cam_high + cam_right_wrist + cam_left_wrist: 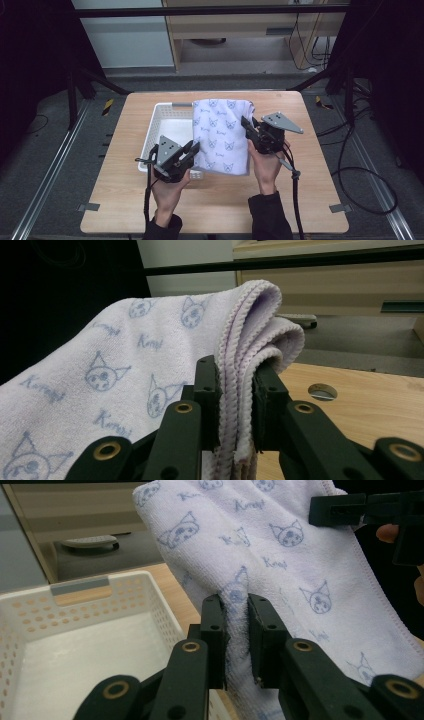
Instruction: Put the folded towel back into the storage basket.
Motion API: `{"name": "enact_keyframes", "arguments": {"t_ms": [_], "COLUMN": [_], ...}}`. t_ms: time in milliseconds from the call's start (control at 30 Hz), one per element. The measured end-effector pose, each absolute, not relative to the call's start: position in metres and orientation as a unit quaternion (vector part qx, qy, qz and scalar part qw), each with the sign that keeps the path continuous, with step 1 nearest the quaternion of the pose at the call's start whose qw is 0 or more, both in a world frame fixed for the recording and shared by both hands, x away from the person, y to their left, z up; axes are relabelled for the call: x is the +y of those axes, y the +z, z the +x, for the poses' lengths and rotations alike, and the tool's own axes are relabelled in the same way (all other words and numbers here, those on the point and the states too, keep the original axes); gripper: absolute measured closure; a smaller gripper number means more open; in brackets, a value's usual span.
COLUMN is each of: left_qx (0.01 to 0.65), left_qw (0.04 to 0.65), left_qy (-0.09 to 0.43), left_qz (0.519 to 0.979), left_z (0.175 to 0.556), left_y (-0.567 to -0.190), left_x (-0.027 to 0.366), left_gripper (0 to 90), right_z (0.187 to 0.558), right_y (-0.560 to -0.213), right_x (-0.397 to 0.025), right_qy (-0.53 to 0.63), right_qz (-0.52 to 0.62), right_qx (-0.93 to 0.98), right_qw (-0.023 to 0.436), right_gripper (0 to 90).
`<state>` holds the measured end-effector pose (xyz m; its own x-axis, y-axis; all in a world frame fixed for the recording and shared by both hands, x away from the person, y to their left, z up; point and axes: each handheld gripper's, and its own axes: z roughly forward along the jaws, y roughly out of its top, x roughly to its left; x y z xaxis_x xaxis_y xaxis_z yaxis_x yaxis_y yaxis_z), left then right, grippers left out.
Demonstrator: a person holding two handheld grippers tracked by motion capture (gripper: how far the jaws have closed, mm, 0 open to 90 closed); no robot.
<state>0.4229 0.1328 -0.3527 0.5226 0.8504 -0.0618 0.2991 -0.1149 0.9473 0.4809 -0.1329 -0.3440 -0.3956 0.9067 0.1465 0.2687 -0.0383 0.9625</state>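
**Towel held between both grippers above the basket**

Towel [222,135] fills the middle of the high view, a white folded cloth printed with small blue cat faces, stretched between our two grippers over the wooden table [310,165]. Its left part hangs over the right half of the white perforated basket [159,120], which sits left of centre on the table.

Our left gripper [192,147], at lower centre-left of the high view, has its jaws drawn narrow on the towel's left edge. In the left gripper view the left gripper [237,630] pinches a ridge of cloth at centre frame, with the basket [75,630] open at lower left and the right gripper [350,510] at upper right.

Our right gripper [248,125], right of centre in the high view, clamps the towel's right edge. In the right gripper view the right gripper [235,400] has its jaws narrow on several stacked hemmed layers of towel [125,370], which spreads to the left of the frame; the table [360,405] shows at lower right.

Whether the towel's lower edge touches the table or the basket rim we cannot tell; it seems lifted.
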Motion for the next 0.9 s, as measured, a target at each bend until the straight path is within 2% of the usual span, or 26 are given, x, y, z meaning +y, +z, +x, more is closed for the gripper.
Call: {"name": "enact_keyframes", "arguments": {"t_ms": [900], "left_qx": [0.457], "left_qw": [0.512], "left_qy": [0.295], "left_qz": [0.665], "left_z": [0.429], "left_y": [-0.348], "left_x": [0.182], "left_gripper": [78.2], "right_z": [0.504], "right_y": [-0.334], "right_x": [-0.074], "right_qy": [0.555], "right_qz": [0.431], "right_qx": [0.654], "right_qw": [0.282], "right_gripper": [76.6]}}
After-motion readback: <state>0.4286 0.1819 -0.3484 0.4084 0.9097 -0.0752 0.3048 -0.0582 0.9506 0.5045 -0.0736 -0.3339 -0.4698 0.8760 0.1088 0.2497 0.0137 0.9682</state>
